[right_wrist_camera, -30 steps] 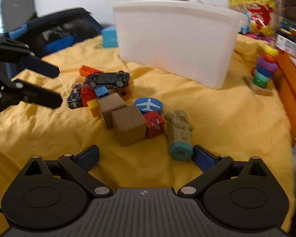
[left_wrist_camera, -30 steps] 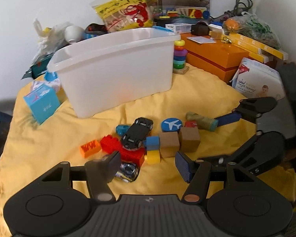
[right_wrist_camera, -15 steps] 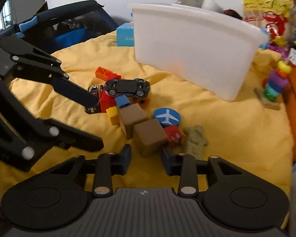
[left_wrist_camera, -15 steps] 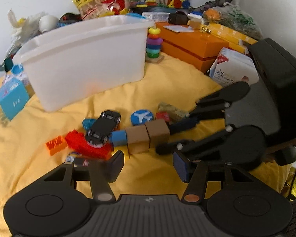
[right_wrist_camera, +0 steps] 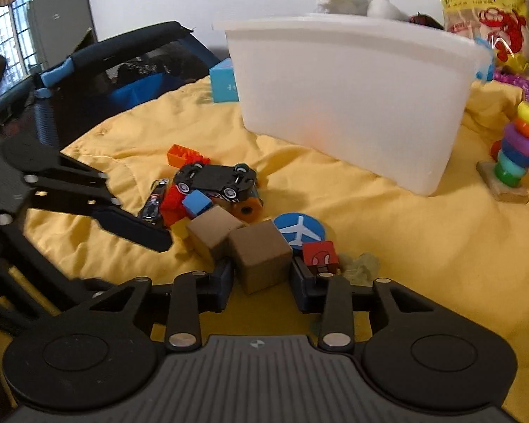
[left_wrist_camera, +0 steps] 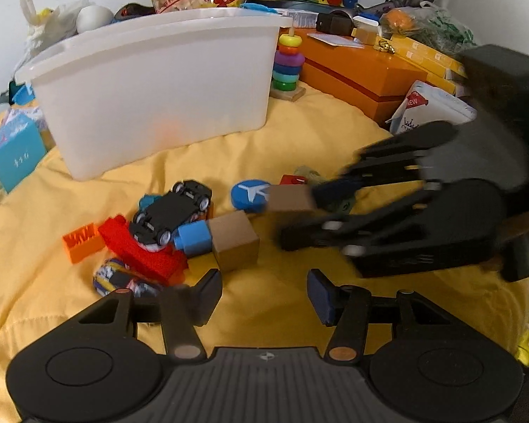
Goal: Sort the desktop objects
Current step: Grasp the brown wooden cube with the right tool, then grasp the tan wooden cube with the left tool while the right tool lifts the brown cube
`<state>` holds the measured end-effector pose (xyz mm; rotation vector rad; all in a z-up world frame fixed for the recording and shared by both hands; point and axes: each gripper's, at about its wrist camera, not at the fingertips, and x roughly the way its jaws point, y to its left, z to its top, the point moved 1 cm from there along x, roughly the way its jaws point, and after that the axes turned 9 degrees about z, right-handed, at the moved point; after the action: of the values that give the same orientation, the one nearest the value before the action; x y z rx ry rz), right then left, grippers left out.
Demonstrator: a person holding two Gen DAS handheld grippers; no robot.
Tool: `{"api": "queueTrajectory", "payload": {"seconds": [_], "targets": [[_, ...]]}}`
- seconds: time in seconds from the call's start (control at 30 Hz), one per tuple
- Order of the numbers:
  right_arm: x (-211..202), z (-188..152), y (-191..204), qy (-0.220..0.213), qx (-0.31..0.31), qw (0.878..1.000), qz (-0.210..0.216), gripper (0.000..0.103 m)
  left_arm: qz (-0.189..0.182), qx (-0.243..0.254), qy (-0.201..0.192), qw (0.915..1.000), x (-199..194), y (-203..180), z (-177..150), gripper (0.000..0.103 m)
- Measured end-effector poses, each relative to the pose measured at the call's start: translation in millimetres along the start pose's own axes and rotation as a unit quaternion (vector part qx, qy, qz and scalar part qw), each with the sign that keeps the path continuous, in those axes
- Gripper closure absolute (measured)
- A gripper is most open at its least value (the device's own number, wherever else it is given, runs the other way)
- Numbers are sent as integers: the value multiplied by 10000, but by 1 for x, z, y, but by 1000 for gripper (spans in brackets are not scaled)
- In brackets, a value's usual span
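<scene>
A heap of toys lies on the yellow cloth [left_wrist_camera: 35, 282] before a white bin [left_wrist_camera: 158, 81]. It holds a black toy car [left_wrist_camera: 171, 211], a red brick [left_wrist_camera: 137, 250], a blue cube [left_wrist_camera: 194, 239] and a blue airplane disc [left_wrist_camera: 250, 194]. My right gripper [right_wrist_camera: 261, 278] has a brown cube [right_wrist_camera: 261, 257] between its pads, which press its sides; its jaws are opening slightly. A red cube [right_wrist_camera: 321, 257] and a green piece [right_wrist_camera: 359, 264] lie beside it. My left gripper [left_wrist_camera: 264, 285] is open with nothing in it, just short of a second brown cube [left_wrist_camera: 234, 245].
A ring stacker [left_wrist_camera: 287, 67] and an orange box [left_wrist_camera: 363, 70] stand right of the bin, a teal box [left_wrist_camera: 12, 155] to its left. Bags and clutter fill the back. A dark chair [right_wrist_camera: 105, 70] borders the cloth on the left gripper's side.
My right gripper shifted left from the green piece and closed around the brown cube. My left gripper sank toward the toy heap and narrowed a little.
</scene>
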<state>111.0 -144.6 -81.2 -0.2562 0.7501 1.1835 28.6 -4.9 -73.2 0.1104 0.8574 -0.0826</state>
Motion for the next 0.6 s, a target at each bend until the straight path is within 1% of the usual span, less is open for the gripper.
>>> {"api": "queueTrajectory", "payload": {"seconds": [0.07,0.13,0.2,0.23,0.27,0.33,0.37,0.47,0.5,0.6], "targets": [[-13,-6,1,26,-45,9999,-91,65,10,-12,-23,10000,5,-2,4,46],[-24,-17,1,151,61,9997,-196,65,53,4,-87,9999,10,-3,8,47],[-30,-27,3,234,124,9993,-252,65,130,51,-89,9999,16,-3,12,54],[-32,-31,4,253,179,9992,-264,65,167,62,-55,9998,20,-3,14,60],[-34,-36,6,242,256,9991,-251,65,177,53,-21,9998,24,-2,16,63],[-35,-39,10,188,368,9989,-221,65,199,-27,-26,9998,28,2,19,63],[-36,-40,12,173,392,9988,-219,65,184,-52,-54,9998,30,3,20,65],[-33,-38,17,192,392,9989,-153,64,115,-76,-103,9999,28,5,21,66],[-30,-37,18,205,367,9990,-158,64,47,-75,-131,9999,24,5,20,68],[-28,-36,18,154,395,9989,-189,62,-165,-8,-137,9998,10,1,15,68]]}}
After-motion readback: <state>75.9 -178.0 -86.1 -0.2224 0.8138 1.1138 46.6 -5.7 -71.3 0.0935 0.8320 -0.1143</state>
